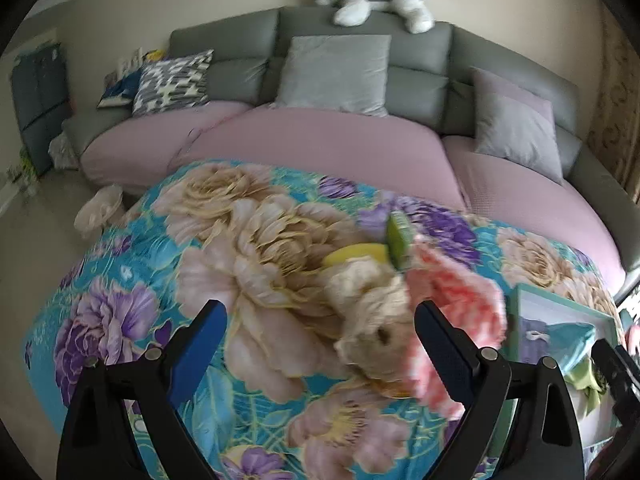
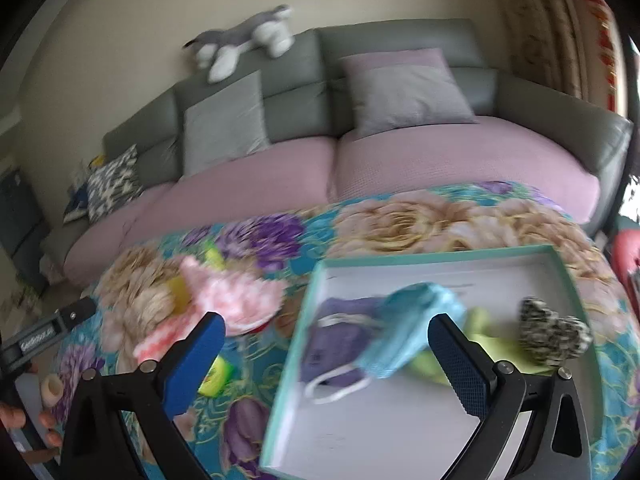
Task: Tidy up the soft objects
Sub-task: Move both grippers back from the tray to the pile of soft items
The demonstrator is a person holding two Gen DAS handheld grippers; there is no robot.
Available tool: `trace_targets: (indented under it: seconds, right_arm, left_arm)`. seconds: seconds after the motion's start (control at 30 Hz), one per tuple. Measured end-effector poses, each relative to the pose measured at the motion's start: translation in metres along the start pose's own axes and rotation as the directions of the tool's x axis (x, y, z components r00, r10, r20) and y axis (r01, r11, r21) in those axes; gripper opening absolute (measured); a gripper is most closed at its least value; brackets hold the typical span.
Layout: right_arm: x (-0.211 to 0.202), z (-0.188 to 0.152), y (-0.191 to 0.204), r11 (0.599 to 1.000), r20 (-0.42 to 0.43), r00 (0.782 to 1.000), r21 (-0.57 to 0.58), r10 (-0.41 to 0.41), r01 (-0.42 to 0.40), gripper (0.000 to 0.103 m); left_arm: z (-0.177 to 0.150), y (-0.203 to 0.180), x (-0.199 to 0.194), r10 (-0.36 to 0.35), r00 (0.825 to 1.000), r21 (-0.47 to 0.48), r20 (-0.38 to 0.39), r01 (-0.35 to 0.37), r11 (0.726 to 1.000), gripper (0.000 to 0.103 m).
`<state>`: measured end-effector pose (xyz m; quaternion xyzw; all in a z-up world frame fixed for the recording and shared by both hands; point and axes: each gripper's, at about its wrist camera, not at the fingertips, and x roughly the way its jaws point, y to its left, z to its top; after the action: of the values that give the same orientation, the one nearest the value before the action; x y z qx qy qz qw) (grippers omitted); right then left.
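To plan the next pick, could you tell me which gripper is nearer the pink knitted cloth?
Left. The left gripper sits beside the pink knitted cloth; the right gripper hovers over the tray.

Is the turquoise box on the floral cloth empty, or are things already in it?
Not empty. The turquoise box holds a purple cloth, blue cloth, green cloth and speckled item.

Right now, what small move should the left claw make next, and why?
Probably ease the left claw forward and down around the beige fluffy toy. Its jaws are open and empty, the toy lies on the floral cloth just ahead between them, and it is not yet in the teal tray with the other soft things.
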<state>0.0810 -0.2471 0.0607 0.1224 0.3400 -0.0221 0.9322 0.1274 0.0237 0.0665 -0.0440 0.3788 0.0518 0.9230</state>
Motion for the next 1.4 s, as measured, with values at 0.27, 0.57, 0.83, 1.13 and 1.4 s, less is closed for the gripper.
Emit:
trace_targets:
  seconds: [0.27, 0.57, 0.83, 1.13, 1.4]
  right_arm:
    - [0.037, -0.016, 0.043, 0.996, -0.083, 0.993, -0.042, 0.081, -0.084, 0.103]
    - [0.06, -0.031, 0.079, 0.989, -0.104, 0.987, -0.076, 0.122, -0.13, 0.103]
    - [0.068, -0.028, 0.075, 0.99, -0.066, 0.989, -0.027, 0.134, -0.136, 0.097]
    - [0.088, -0.026, 0.075, 0.983, -0.058, 0.983, 0.063, 0.176, -0.173, 0.07]
    - [0.098, -0.028, 0.074, 0.979, -0.057, 0.98, 0.089, 0.191, -0.185, 0.049]
  left_arm:
    - [-0.008, 0.027, 0.024, -0.02, 0.998, -0.07, -0.059, 0.015, 0.997, 0.095]
    - [-0.018, 0.043, 0.05, -0.023, 0.993, -0.14, -0.116, 0.006, 0.99, 0.095]
    - [-0.02, 0.042, 0.069, -0.09, 0.989, -0.164, -0.114, 0.071, 0.984, 0.095]
    - [-0.015, 0.046, 0.078, -0.167, 0.982, -0.21, -0.086, 0.146, 0.967, 0.095]
    - [-0.008, 0.031, 0.082, -0.228, 0.971, -0.184, -0.07, 0.213, 0.96, 0.095]
